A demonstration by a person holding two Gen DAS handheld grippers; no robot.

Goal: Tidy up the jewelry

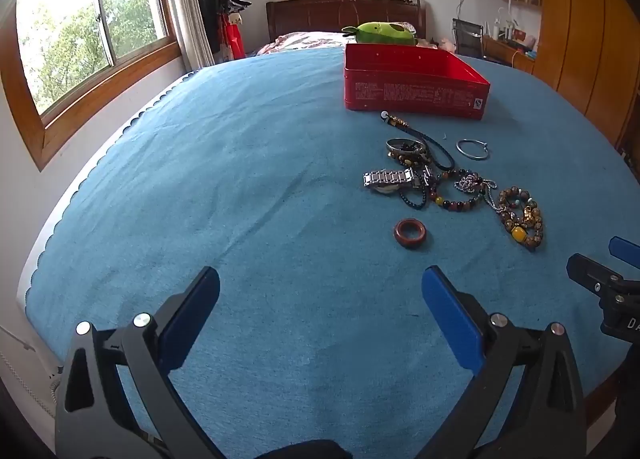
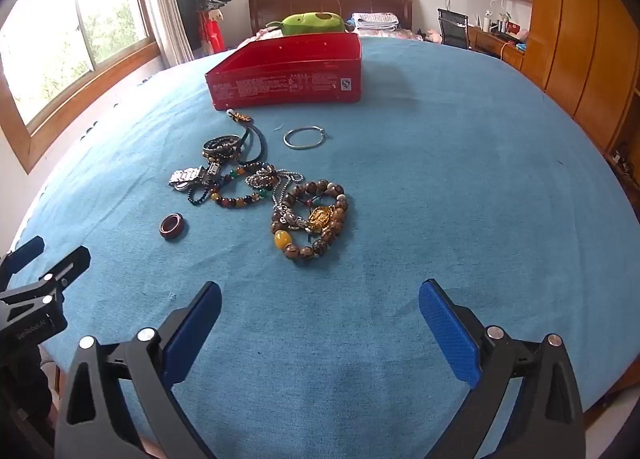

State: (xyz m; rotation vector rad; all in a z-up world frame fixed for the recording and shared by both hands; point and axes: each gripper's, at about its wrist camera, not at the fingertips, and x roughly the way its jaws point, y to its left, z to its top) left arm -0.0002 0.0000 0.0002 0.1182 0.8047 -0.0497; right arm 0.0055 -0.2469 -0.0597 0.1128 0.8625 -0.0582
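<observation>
**Both grippers spread wide over the blue cloth, jewelry untouched**

The left gripper [image 1: 320,299] hangs with its blue pads [image 1: 452,319] far apart and nothing between them, only bare cloth below. The right gripper [image 2: 320,311] stands the same way, released and empty, tilted down toward the table. Each one shows at the edge of the other's view.

Just ahead of the left gripper lies a red-brown ring [image 1: 410,232], flat on the cloth and apart from the rest. Nearest the right gripper is a brown bead bracelet [image 2: 316,219] with a yellow bead and a gold charm, lying flat in a loose coil. Beyond these sits the tangled pile of jewelry [image 2: 236,183]: a metal watch [image 1: 390,180] with its band running across the view, a string of coloured beads, a silver chain, and a dark cord whose long axis runs away toward the red tin [image 1: 416,87]. A thin silver bangle [image 2: 305,138] lies flat by itself beside the pile, on the tin's side.

The tin stands open past the pile, its printed long wall facing the grippers, all on the blue tablecloth [image 2: 460,199]
</observation>
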